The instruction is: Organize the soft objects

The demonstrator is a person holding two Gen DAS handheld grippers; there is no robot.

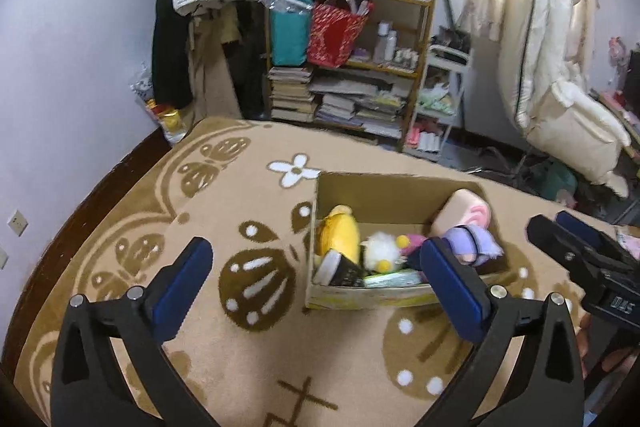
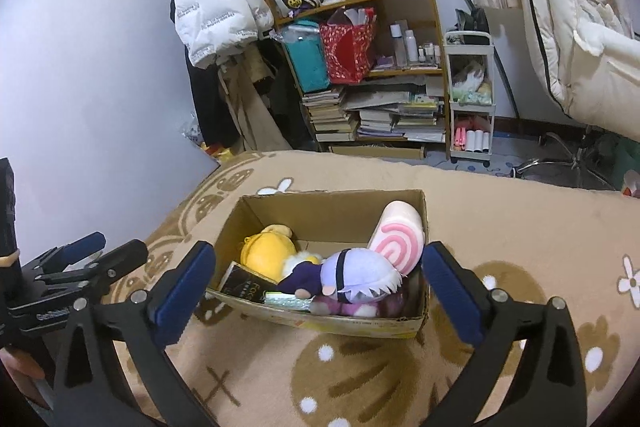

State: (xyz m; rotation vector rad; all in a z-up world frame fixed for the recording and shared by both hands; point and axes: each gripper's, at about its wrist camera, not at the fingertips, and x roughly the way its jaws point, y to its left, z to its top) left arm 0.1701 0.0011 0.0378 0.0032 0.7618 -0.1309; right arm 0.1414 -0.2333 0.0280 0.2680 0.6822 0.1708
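Both the left gripper (image 1: 316,279) and right gripper (image 2: 318,281) hover spread and empty near the cardboard box (image 2: 340,325), where the plush toys (image 2: 360,273) sit gathered, apparently for storage.

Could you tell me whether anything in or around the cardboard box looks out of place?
In the cardboard box among the plush toys, a black boxed item lies at the near left corner: it looks rigid, not soft. The near wall sags. Both hand-held grippers, left and right, are open and empty.
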